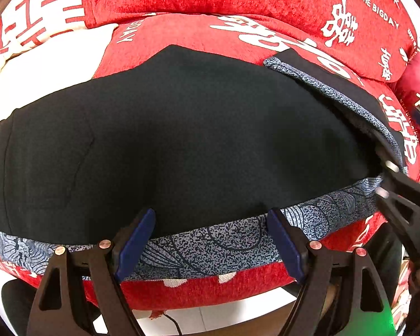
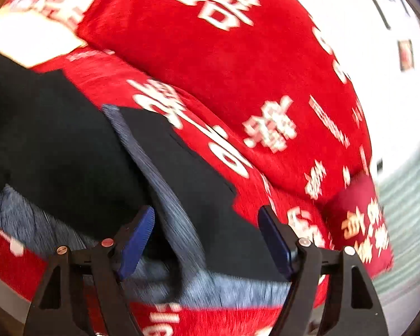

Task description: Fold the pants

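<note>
Black pants (image 1: 182, 140) spread flat across red sofa seat (image 1: 182, 33); blue patterned band (image 1: 224, 246) along near edge, close to seat front. Second patterned strip (image 1: 336, 95) folded back at right end, black cloth outside it. White cushion (image 1: 42, 64) at far left, touching pants edge.

Left gripper (image 1: 211, 245): jaws wide apart, blue pads on either side of patterned band, no pad pressing cloth. Pointed steeply down at near edge.

Right gripper (image 2: 207, 242): jaws wide, nothing clamped; folded strip (image 2: 154, 168) and black cloth lying in gap between pads. View blurred by motion. Same gripper visible at right edge of left wrist view (image 1: 386, 179), tips just beside corner of pants.

Red back cushions (image 2: 210, 70) with white lettering behind seat.
</note>
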### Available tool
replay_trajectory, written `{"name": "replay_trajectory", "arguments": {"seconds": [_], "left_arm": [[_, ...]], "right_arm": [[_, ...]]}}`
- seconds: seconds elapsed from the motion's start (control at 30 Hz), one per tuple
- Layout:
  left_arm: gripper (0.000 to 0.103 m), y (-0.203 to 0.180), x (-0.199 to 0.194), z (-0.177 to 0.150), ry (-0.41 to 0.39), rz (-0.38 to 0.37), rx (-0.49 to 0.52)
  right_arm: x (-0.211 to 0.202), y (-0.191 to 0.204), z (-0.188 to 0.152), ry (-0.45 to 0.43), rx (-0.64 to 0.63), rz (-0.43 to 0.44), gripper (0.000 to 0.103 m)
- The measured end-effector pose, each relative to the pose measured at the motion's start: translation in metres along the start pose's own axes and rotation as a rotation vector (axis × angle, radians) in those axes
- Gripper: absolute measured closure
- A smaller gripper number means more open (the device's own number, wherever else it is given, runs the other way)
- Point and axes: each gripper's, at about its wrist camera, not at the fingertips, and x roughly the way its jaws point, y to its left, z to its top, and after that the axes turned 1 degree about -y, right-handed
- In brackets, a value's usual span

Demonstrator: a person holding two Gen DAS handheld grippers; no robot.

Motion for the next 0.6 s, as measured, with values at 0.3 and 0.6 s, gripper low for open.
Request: {"name": "replay_trajectory", "arguments": {"seconds": [0.3, 0.6], "left_arm": [[0.017, 0.006, 0.001, 0.003, 0.006, -0.038, -0.019], [0.017, 0.007, -0.002, 0.005, 0.025, -0.067, -0.057]], "right_arm": [[0.090, 0.000, 0.032, 0.244, 0.064, 0.264, 0.096], [0.055, -0.165, -0.070, 0.141, 0.691, 0.253, 0.097]]}}
